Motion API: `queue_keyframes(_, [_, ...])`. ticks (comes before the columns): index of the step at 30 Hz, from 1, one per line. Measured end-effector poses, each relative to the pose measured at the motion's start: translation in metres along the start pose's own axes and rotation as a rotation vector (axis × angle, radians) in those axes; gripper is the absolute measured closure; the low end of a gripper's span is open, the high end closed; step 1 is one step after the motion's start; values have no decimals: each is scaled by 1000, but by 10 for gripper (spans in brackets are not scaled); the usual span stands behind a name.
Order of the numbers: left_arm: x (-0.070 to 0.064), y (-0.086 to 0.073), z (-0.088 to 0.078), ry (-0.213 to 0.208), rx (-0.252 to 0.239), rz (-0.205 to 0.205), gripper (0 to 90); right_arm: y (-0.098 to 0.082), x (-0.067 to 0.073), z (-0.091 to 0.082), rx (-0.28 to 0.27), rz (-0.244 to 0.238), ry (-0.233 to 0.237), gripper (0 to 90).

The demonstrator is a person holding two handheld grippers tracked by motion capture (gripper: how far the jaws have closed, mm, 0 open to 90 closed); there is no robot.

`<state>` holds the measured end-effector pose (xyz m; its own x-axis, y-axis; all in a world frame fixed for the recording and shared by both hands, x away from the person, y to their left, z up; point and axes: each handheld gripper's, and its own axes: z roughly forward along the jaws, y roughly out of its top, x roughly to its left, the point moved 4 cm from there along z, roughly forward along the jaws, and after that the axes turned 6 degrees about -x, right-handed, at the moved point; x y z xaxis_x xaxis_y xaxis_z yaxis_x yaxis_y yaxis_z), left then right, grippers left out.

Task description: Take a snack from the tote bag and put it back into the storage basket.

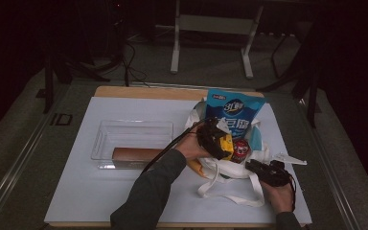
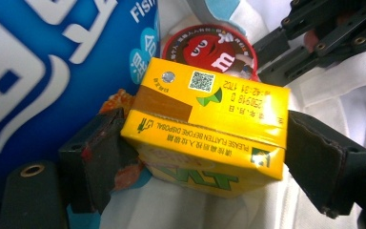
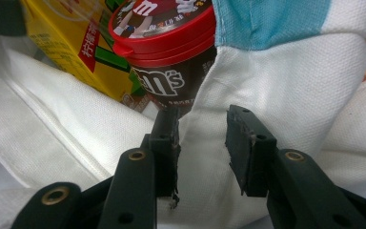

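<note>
Dim room, and the white mat on the desk (image 1: 124, 191) is about the only lit thing in it. The white canvas tote bag (image 1: 230, 168) lies slumped on the right half of the mat, with a big blue snack pouch (image 1: 235, 111) sticking out of its far end.

My left claw (image 1: 214, 139) is down in the bag mouth, clamped on the yellow rectangular juice carton (image 2: 209, 131). In the left gripper view the pads press its two short ends, so the carton's long axis runs straight across from jaw to jaw. A red-lidded round candy tub (image 2: 209, 47) stands right behind the carton, just about touching it.

My right claw (image 1: 267, 171) is on the near right edge of the bag, partly closed with a fold of canvas (image 3: 205, 152) between the jaws. I'd say it's pinching it to hold the mouth open.

So I reckon the carton comes up and leftward, toward the clear plastic bin (image 1: 134, 139).
</note>
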<state>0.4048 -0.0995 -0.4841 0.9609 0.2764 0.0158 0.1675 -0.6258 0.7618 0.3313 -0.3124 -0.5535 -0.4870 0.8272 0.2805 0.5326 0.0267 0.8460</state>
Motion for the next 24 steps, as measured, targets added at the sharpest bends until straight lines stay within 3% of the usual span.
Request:
queue_keyframes(10, [1, -3, 8, -18, -2, -14, 196, 0, 0, 0, 1, -1, 0, 648])
queue_keyframes(20, [-5, -5, 10, 26, -11, 13, 234, 0, 0, 0, 1, -1, 2, 645])
queue_keyframes(24, [-5, -7, 9, 18, -21, 11, 263, 0, 0, 0, 1, -1, 3, 644])
